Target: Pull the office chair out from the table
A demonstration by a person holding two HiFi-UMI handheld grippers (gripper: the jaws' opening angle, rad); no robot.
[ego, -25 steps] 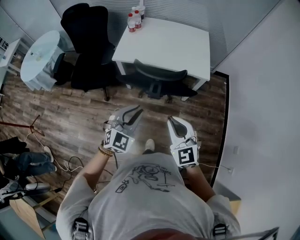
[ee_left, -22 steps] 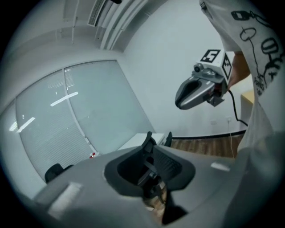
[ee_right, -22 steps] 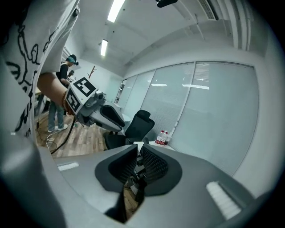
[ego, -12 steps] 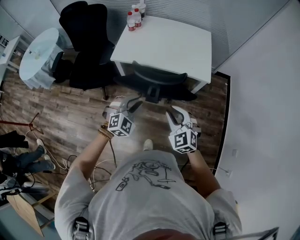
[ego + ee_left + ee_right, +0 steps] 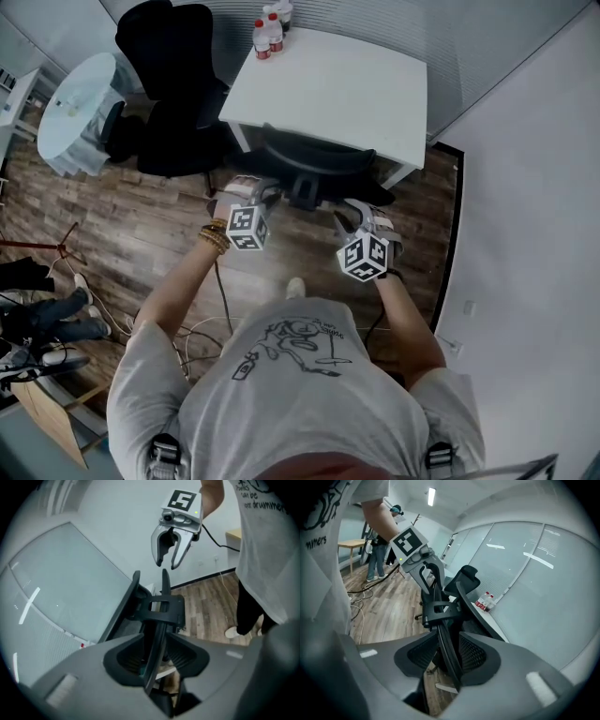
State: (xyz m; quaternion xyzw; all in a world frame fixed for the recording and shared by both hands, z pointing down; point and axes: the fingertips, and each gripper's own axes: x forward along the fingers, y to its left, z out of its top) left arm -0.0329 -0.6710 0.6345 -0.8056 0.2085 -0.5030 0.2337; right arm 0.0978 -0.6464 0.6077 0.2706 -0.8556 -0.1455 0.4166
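Wood-plank flooring covers the room, which is bounded by pale glazed partitions behind the white table and by a plain white wall to the right of that table. Far left of the white table stands a round glass-topped table. Between the two stands a black high-backed chair, just beside the white table's left edge. Red-capped bottles are grouped on the white table's far left corner; the rest of its top is bare. Loose cables trail over the floor on the near side of the white table, to the left of the person in the grey shirt.

The office chair is tucked under the white table's near edge, seat beneath the top, with only its curved back and its base projecting.

The left gripper is at the left part of the chair back. Its jaws have just been opening and stand well apart, with the thin top rim of the back passing between them and a gap visible beside each pad. The right gripper is at the right part of the same back, in like state: jaws just opened wide, rim between them, not clamped.
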